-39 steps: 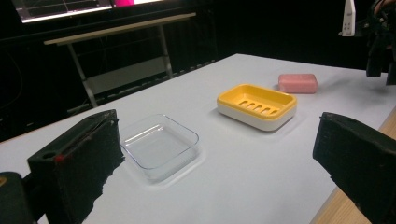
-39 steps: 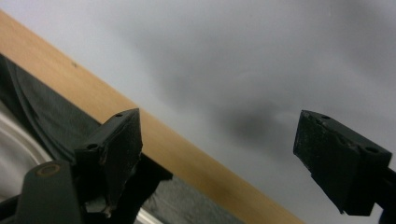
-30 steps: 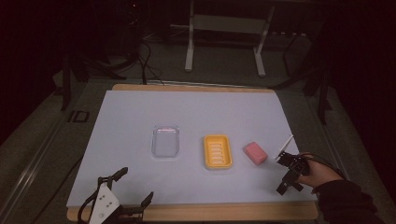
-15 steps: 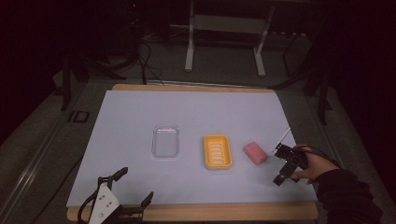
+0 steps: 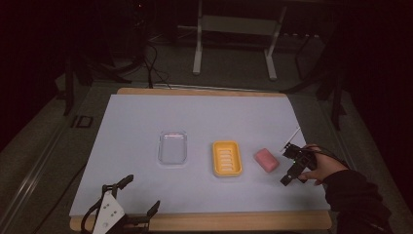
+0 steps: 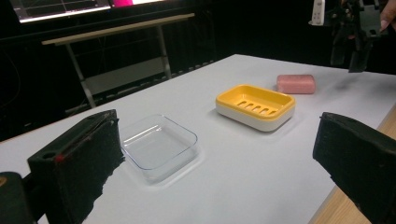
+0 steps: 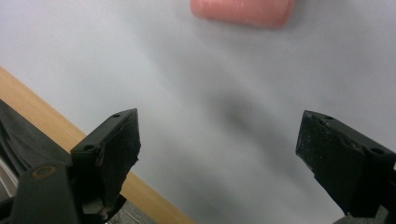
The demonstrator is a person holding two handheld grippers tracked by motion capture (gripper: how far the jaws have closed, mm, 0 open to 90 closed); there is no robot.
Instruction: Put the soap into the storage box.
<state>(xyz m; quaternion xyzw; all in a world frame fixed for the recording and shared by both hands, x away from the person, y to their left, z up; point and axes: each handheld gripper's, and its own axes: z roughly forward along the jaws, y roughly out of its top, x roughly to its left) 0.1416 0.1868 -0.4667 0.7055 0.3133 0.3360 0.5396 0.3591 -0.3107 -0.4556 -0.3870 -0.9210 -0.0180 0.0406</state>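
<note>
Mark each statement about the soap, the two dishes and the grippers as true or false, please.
1. The pink soap lies in the yellow soap dish. False: it lies on the white table cover, beside the dish.
2. The right gripper is open with nothing between its jaws. True.
3. The clear dish holds a sponge. False: it is empty.
4. The yellow soap dish stands between the clear dish and the soap. True.
5. The left gripper is shut on the clear dish. False: it is open, near the table's front edge.
</note>
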